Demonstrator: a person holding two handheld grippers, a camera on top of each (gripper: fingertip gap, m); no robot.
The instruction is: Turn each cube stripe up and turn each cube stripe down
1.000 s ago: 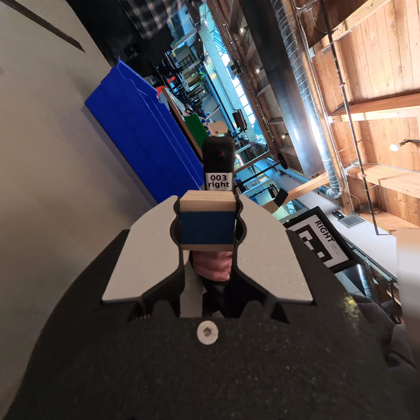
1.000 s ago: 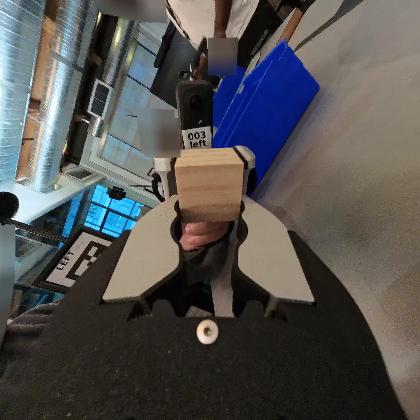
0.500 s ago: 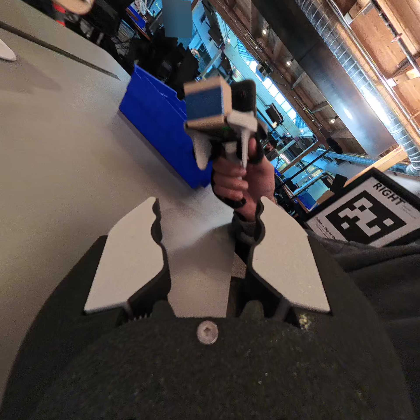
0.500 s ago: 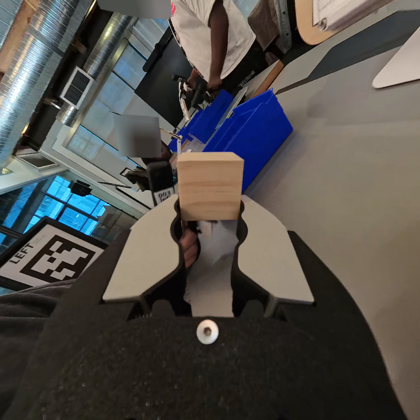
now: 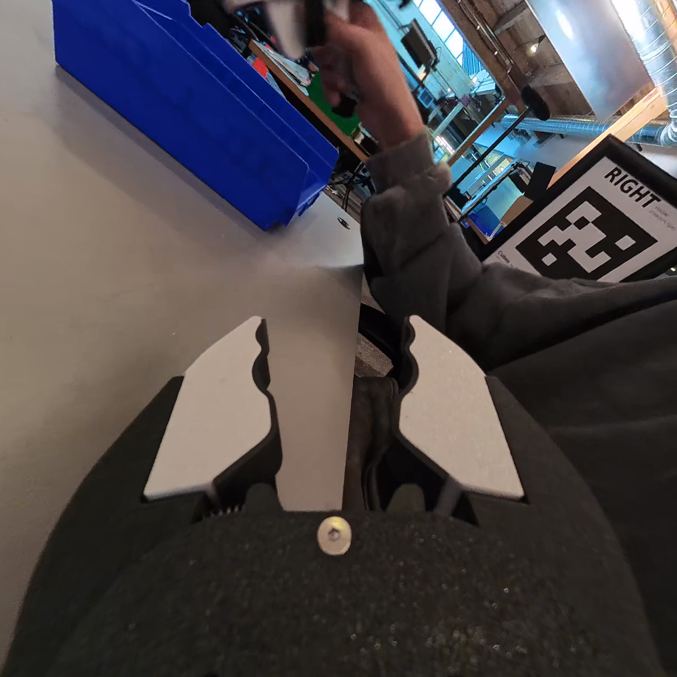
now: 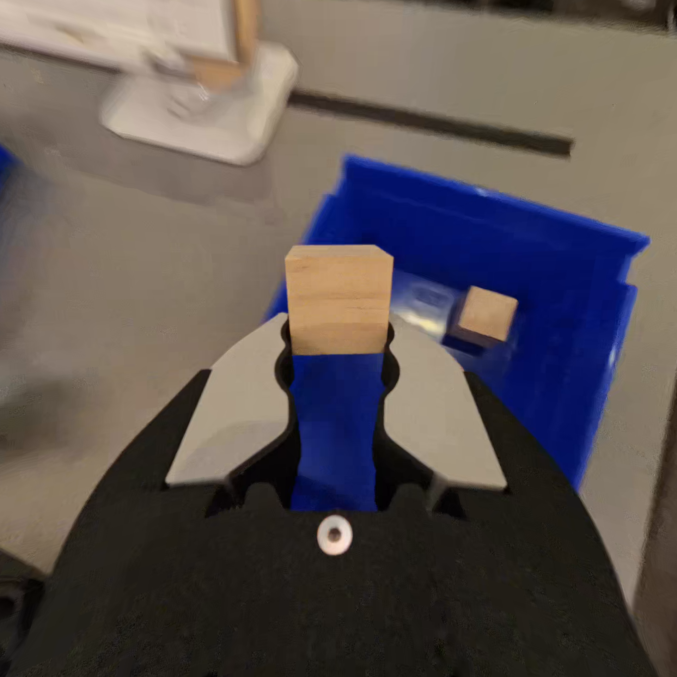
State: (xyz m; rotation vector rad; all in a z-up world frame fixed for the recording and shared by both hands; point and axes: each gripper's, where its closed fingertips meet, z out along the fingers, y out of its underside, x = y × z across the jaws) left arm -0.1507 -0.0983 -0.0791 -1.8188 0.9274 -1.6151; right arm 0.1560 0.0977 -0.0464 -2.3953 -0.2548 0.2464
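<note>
My right gripper (image 6: 337, 326) is shut on a wooden cube (image 6: 339, 300) and holds it over a blue bin (image 6: 513, 256). Only plain wood faces of the held cube show; its stripe is hidden. A second wooden cube (image 6: 485, 315) lies inside the bin with a plain wood face up. My left gripper (image 5: 335, 322) is open and empty, low over the grey table (image 5: 110, 256) near its edge. In the left wrist view a person's hand (image 5: 366, 73) holds the right gripper at the top edge, blurred.
Stacked blue bins (image 5: 183, 110) stand on the table ahead of the left gripper. A grey sleeve (image 5: 421, 238) and a black-and-white marker board (image 5: 586, 234) are at the right. A white stand base (image 6: 198, 106) and a dark seam (image 6: 432, 124) lie beyond the bin.
Both grippers were shut on the cube a second ago. The left one opened, let go and drew back. The right one swung the cube over the blue bin and now points down.
</note>
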